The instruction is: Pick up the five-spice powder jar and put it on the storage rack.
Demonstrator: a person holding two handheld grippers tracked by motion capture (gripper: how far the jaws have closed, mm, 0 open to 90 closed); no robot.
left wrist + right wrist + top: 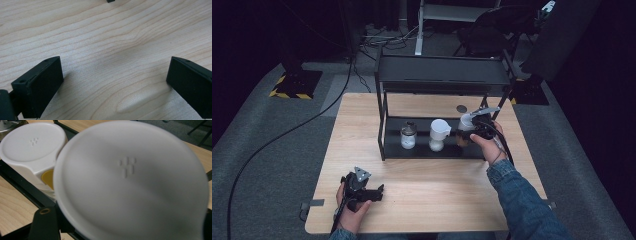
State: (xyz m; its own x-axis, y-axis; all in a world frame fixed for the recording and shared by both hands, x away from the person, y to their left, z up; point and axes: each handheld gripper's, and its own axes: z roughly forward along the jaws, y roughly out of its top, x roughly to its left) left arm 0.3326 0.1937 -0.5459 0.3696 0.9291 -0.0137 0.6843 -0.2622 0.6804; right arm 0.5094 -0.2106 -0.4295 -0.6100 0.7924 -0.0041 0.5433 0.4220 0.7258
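On the rack's shelf (432,151), the right gripper (468,131) apparently clasps a white-lidded jar (130,180) — left gripper (112,82) (jaws wide) idle.

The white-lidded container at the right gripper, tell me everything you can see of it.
The white-lidded container stands at the right end of the black rack's lower shelf, beside a matching one. Its round, smooth lid looks like plastic, with small raised dots near the middle. The body below looks brownish. The right gripper is at it, jaws on either side; whether they clamp it isn't clear.
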